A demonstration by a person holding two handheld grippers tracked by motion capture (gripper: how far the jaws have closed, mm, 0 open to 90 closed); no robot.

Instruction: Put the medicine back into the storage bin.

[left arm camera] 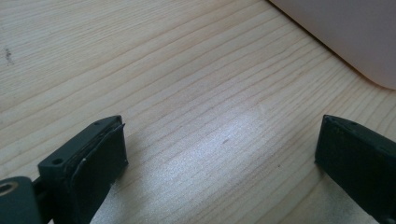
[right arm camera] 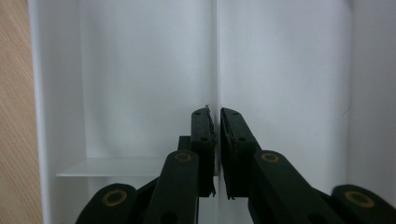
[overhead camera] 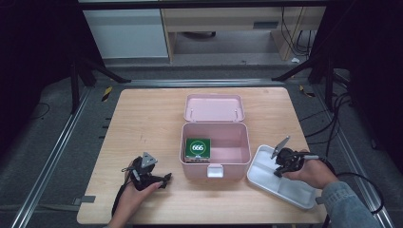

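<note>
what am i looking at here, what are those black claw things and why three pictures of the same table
A person sits at a light wooden table with a hand-held black two-jaw gripper in each hand. The high view looks down from above. The other two come from cameras riding on the grippers.

The left gripper rests over bare wood, jaws wide apart, holding nothing. The right gripper hangs over a white divided plastic tray, jaws nearly together with nothing visible between them.

In the middle stands an open pink plastic box with its lid folded back. Inside lies a small green packet marked 666.
</note>
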